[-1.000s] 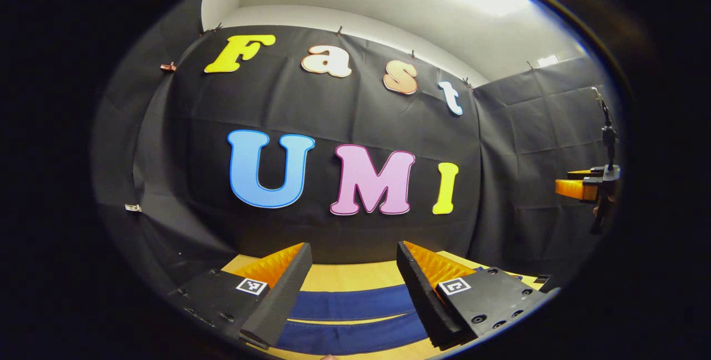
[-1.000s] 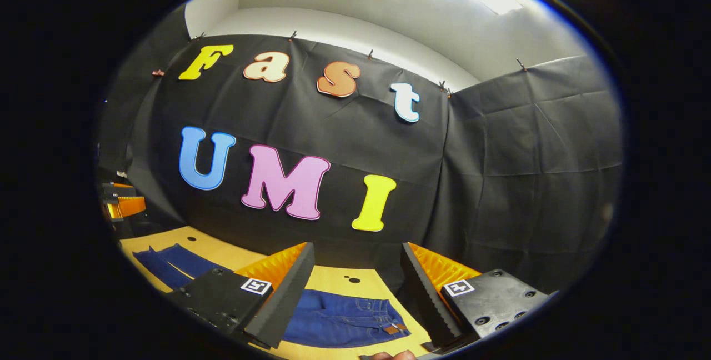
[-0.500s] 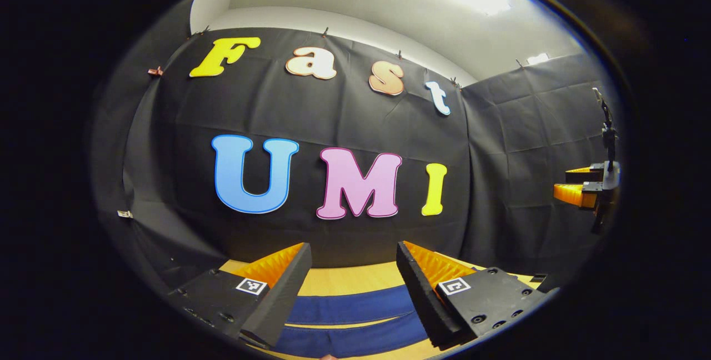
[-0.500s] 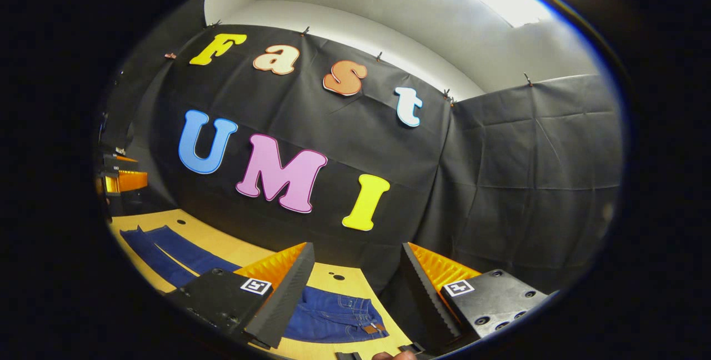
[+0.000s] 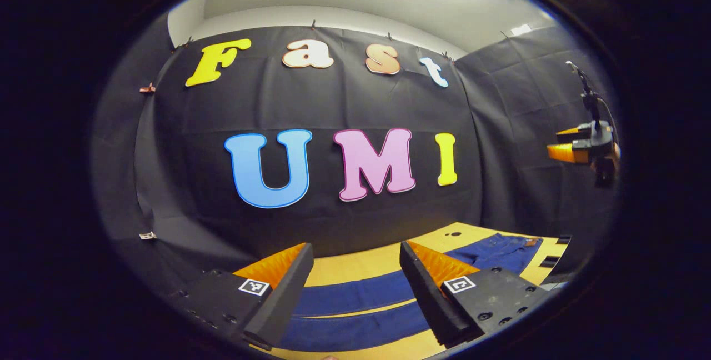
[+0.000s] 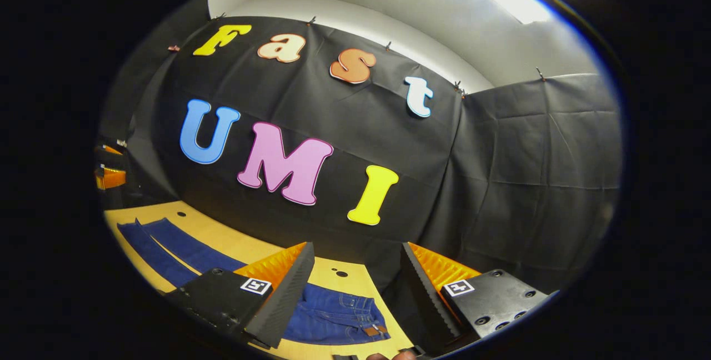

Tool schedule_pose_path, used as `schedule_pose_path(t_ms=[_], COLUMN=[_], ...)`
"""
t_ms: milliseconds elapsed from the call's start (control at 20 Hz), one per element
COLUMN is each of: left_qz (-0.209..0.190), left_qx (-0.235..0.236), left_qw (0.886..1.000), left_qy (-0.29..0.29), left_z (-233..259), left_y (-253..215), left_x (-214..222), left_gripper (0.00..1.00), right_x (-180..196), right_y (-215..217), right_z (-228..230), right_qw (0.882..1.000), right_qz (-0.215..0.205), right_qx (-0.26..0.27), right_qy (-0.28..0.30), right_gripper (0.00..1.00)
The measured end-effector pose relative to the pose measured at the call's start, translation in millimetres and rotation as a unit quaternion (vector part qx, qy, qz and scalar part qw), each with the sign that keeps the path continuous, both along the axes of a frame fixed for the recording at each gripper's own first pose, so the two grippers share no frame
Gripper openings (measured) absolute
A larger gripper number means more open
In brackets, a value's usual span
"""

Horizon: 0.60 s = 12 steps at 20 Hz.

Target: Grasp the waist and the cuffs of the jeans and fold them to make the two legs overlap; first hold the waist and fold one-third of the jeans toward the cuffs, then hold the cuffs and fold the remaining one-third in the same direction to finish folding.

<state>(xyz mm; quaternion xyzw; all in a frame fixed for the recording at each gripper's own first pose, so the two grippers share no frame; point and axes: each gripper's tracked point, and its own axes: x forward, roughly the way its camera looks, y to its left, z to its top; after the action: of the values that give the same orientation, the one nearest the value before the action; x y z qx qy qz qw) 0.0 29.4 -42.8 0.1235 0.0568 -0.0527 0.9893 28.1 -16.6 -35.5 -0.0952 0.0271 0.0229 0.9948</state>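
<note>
Blue jeans [image 5: 366,304] lie flat on the yellow table [image 5: 355,263], legs side by side and a little apart. In the left gripper view the legs run under my open left gripper [image 5: 355,254], and the waist [image 5: 502,246] lies far right. My right gripper [image 5: 577,146] hangs high at the right edge there. In the right gripper view my open right gripper [image 6: 355,254] hovers above the waist [image 6: 339,318], which has a brown patch [image 6: 376,329]. The legs [image 6: 166,243] stretch away left, toward the left gripper [image 6: 108,174]. Nothing sits between either pair of fingers.
Black cloth walls close the booth behind and to the right of the table [image 6: 244,249]. Small dark holes [image 6: 341,274] mark the tabletop near the waist. A fingertip [image 6: 377,356] shows at the bottom edge of the right gripper view.
The left gripper's view has swung right and tilted, bringing the waist into sight. The right gripper's view has shifted slightly, with the waist now further left under it. Both grippers stay open.
</note>
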Motion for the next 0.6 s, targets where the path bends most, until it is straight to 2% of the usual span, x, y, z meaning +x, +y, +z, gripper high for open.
schedule_pose_path(t_ms=[150,250,450,550,600], left_qz=[-0.038,-0.067,-0.111,-0.128,-0.137], left_qx=[0.067,0.112,0.206,0.234,0.25], left_qw=[0.996,0.988,0.958,0.942,0.933], left_qy=[0.046,0.084,0.168,0.205,0.221], left_z=[-39,-70,-134,-162,-174], left_y=[26,43,82,99,107], left_x=[-2,-5,-9,-11,-10], left_gripper=[0.98,0.98,0.98,0.98,0.98], right_x=[12,20,37,45,46], right_y=[-2,0,-3,-9,-15], right_z=[-18,-39,-104,-140,-161], right_qw=[0.999,0.997,0.984,0.97,0.959], right_qz=[0.013,0.03,0.071,0.091,0.101], right_qx=[-0.032,-0.051,-0.132,-0.189,-0.229], right_qy=[0.018,0.041,0.099,0.124,0.133], right_gripper=[0.96,0.96,0.96,0.96,0.96])
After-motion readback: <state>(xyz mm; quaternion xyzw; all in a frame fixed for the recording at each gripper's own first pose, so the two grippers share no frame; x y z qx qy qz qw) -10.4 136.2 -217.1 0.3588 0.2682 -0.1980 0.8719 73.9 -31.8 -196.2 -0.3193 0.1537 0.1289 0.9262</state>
